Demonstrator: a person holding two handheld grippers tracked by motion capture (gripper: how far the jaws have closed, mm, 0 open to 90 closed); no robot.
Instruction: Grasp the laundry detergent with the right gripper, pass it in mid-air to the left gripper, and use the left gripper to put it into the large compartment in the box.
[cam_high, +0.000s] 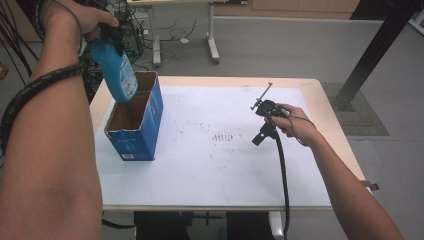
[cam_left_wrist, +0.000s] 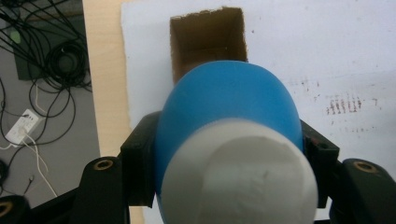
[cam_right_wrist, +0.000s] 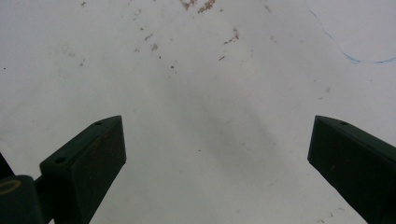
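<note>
— What do you hold on the left side?

— My left claw (cam_high: 111, 36) grasps the bottle (cam_high: 116, 70). It is blue, with a white cap. In the left gripper view the two jaws press on both sides of the bottle (cam_left_wrist: 224, 116), and the cap (cam_left_wrist: 240, 175) points toward the camera.

— Where is the bottle now?

— It hangs in the air, tilted, above the box (cam_high: 136, 120). Its lower end is at the open top of the box, near the far edge. I cannot tell if it touches the cardboard. In the left gripper view I see the opening of the box (cam_left_wrist: 208, 39) directly behind the bottle.

— And the box?

— It stands upright on the left part of the white sheet (cam_high: 200, 170), which covers the table (cam_high: 330, 125). Outside it is blue, inside brown. Its top flaps are open.

— What is in the middle?

— Some small dark stains (cam_high: 222, 136) on the sheet.

— And your right claw?

— My right claw (cam_high: 263, 122) is well apart from the box, over the right part of the sheet. It is released: in the right gripper view the jaws stand wide from each other, with the stained sheet (cam_right_wrist: 201, 93) between them. It holds nothing.
</note>
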